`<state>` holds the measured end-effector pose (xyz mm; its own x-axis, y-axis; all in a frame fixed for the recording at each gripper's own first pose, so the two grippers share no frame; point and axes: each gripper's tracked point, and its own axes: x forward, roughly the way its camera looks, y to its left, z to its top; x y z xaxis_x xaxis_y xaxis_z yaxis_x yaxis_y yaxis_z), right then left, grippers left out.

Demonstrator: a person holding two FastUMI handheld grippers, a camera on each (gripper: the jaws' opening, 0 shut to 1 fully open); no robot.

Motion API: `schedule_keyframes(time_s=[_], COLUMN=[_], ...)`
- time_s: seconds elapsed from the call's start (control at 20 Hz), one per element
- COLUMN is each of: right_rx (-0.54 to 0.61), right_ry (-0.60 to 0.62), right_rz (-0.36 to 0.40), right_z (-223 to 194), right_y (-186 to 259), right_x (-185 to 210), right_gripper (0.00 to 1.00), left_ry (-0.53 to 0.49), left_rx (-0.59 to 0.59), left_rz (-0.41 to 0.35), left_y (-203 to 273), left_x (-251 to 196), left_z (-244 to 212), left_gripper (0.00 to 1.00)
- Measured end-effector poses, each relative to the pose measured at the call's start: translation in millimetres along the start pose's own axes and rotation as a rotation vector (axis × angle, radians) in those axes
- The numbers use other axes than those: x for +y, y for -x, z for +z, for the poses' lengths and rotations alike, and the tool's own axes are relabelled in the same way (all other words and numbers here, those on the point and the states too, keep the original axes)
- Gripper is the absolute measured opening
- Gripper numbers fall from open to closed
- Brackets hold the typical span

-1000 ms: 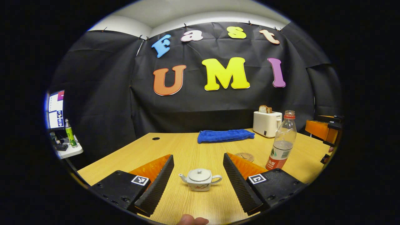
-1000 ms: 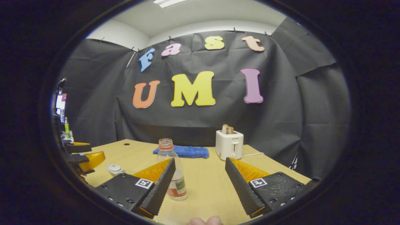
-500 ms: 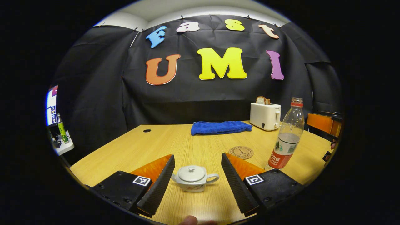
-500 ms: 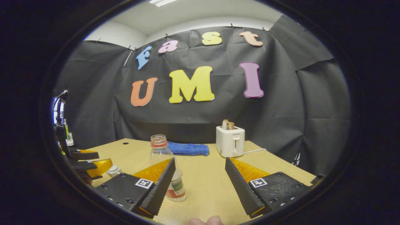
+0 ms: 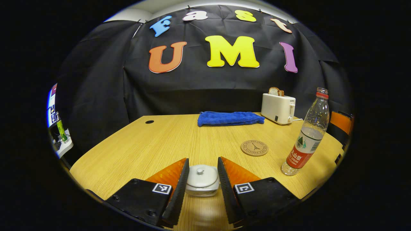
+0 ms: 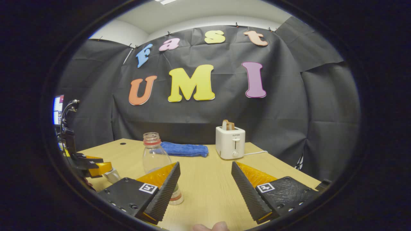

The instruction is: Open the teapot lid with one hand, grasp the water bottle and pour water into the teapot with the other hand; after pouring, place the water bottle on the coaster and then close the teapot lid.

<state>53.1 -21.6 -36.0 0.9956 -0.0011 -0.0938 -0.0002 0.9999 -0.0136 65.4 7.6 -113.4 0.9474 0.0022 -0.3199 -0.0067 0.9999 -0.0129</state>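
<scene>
A small white teapot (image 5: 202, 181) with its lid (image 5: 202, 175) on stands on the wooden table (image 5: 144, 144). My left gripper (image 5: 203, 159) is open but narrowed, one finger close at each side of the pot; contact is unclear. The spout and handle are hidden behind the fingers. A clear water bottle (image 5: 306, 138) with a red label stands upright at the right, uncapped, near a round cork coaster (image 5: 254, 148). My right gripper (image 6: 205, 164) is wide open and holds nothing. The bottle (image 6: 154, 157) stands just behind its left finger. Far left are the left gripper (image 6: 96, 166) and teapot (image 6: 112, 175).
A white toaster (image 5: 278, 108) with bread in it and a folded blue towel (image 5: 229, 118) sit along the table's far edge. A side desk with a monitor (image 5: 53, 104) stands off to the left. The toaster's cord (image 6: 255, 153) trails right.
My left gripper came forward and down over the teapot, and its fingers narrowed around it. My right gripper drifted right, so the bottle slid further behind its left finger.
</scene>
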Motion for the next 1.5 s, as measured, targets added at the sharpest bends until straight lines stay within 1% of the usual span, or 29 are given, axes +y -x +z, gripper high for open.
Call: schedule_keyframes(time_s=[0.05, 0.1, 0.15, 0.2, 0.25, 0.35, 0.4, 0.45, 0.5, 0.55, 0.6, 0.65, 0.8, 0.85, 0.95, 1.15, 1.3, 1.35, 1.45, 1.5], right_rx=[0.001, 0.003, 0.009, 0.017, 0.028, 0.048, 0.056, 0.066, 0.076, 0.084, 0.091, 0.096, 0.117, 0.122, 0.125, 0.137, 0.169, 0.173, 0.17, 0.165], right_ry=[0.007, 0.013, 0.02, 0.026, 0.032, 0.033, 0.029, 0.023, 0.017, 0.008, -0.001, -0.01, -0.035, -0.034, -0.02, -0.009, -0.046, -0.047, -0.01, 0.035], right_rz=[0.0, 0.008, 0.016, 0.027, 0.038, 0.071, 0.089, 0.107, 0.125, 0.142, 0.157, 0.178, 0.233, 0.242, 0.258, 0.233, 0.245, 0.244, 0.239, 0.237], right_z=[0, -2, -4, -8, -11, -18, -22, -25, -29, -31, -33, -36, -46, -49, -52, -55, -58, -57, -50, -48], right_y=[1, 2, 3, 4, 4, 6, 7, 8, 9, 9, 10, 10, 8, 5, 0, -25, -33, -34, -37, -38], right_x=[0, 3, 6, 8, 11, 19, 22, 26, 30, 33, 36, 42, 61, 67, 77, 86, 92, 94, 95, 96], right_gripper=[0.94, 0.94, 0.96, 0.94, 0.96, 0.96, 0.96, 0.96, 0.94, 0.96, 0.94, 0.99, 0.94, 0.96, 0.96, 0.96, 0.96, 0.92, 0.76, 0.74], left_ry=[-0.002, -0.005, -0.005, -0.003, -0.003, 0.002, 0.007, 0.009, 0.022, 0.034, 0.045, 0.05, 0.052, 0.05, 0.048, 0.065, 0.074, 0.076, 0.083, 0.089], left_rx=[0.002, -0.001, 0.002, -0.001, -0.002, -0.019, -0.022, -0.025, -0.029, -0.04, -0.055, -0.07, -0.097, -0.105, -0.123, -0.131, -0.131, -0.133, -0.136, -0.135], left_rz=[0.009, 0.021, 0.03, 0.027, 0.026, 0.024, 0.024, 0.021, 0.016, 0.011, 0.004, -0.001, -0.023, -0.023, -0.015, -0.02, -0.017, -0.014, -0.007, -0.002], left_y=[1, 0, 0, 0, 1, 2, 0, 0, 1, 4, 8, 11, 24, 29, 37, 46, 50, 51, 52, 53], left_x=[2, 5, 7, 7, 5, 3, 4, 3, 5, 5, 6, 6, 7, 10, 17, 24, 31, 34, 40, 45], left_z=[0, 1, 1, 1, 1, 4, 5, 6, 8, 12, 18, 25, 36, 40, 44, 44, 41, 40, 39, 38], left_gripper=[0.53, 0.44, 0.38, 0.26, 0.22, 0.16, 0.07, 0.06, 0.04, 0.09, 0.03, 0.03, 0.03, 0.03, 0.03, 0.03, 0.03, 0.03, 0.03, 0.03])
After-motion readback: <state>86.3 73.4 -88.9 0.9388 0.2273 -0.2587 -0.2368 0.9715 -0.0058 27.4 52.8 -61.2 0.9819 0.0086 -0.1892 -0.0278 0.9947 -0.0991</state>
